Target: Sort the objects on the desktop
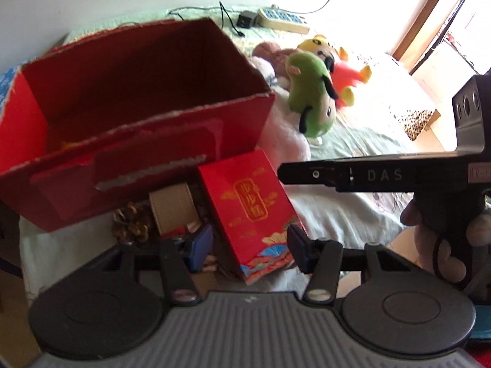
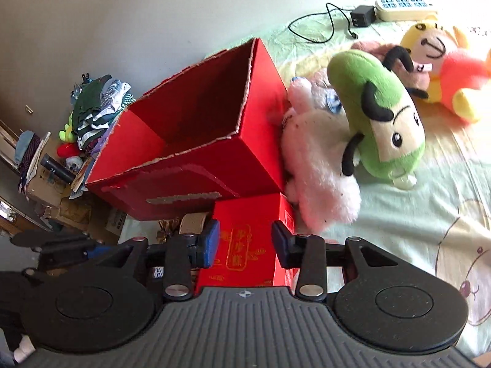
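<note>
A big open red cardboard box [image 1: 147,98] [image 2: 196,128] stands on the bed. In front of it stands a small red box with gold characters [image 1: 251,208] [image 2: 245,224]. My left gripper [image 1: 250,248] is open; its blue pads flank the small box's lower part without visibly pressing on it. My right gripper [image 2: 245,242] is open too, and its pads hover just over the small box's top. In the left wrist view the right gripper [image 1: 284,173] shows side-on beside the small box's upper right corner, held by a hand [image 1: 429,230].
A pinecone [image 1: 132,224] and a tape roll [image 1: 172,211] [image 2: 191,224] lie under the big box's front. A green plush [image 2: 377,116], a white plush [image 2: 319,168] and a yellow-red plush [image 2: 445,61] lie to the right. A power strip [image 2: 405,6] lies at the back, and clutter [image 2: 92,107] lies off the bed's left.
</note>
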Tool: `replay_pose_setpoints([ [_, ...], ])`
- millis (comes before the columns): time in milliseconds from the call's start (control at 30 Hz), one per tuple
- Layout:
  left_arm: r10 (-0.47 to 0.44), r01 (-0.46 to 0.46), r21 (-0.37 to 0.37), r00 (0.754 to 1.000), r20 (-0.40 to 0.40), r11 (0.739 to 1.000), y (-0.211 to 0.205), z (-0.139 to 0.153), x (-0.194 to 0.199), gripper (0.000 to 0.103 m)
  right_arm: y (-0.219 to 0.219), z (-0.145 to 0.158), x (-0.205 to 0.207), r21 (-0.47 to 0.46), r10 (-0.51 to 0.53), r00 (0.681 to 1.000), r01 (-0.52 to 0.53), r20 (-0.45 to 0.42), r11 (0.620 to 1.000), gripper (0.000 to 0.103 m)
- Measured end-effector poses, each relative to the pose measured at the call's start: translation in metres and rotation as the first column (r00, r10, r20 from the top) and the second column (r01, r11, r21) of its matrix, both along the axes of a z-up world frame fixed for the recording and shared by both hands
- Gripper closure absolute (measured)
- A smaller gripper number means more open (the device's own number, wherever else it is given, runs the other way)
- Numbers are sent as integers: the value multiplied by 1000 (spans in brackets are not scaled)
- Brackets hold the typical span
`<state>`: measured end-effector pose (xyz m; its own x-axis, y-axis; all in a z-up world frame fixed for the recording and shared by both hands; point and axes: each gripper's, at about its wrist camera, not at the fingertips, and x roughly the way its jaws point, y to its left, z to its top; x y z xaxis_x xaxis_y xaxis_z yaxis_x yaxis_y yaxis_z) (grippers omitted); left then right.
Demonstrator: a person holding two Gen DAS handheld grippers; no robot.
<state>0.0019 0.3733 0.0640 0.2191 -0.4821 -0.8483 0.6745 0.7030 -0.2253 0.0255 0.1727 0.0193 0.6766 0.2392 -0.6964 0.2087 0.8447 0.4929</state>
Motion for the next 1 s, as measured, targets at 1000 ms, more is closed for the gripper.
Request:
replay_pose_setpoints([
  [1000, -45, 45, 98, 999, 0, 994, -38, -37, -1, 30, -17, -53, -11, 192, -39, 995, 56, -90, 980, 56],
])
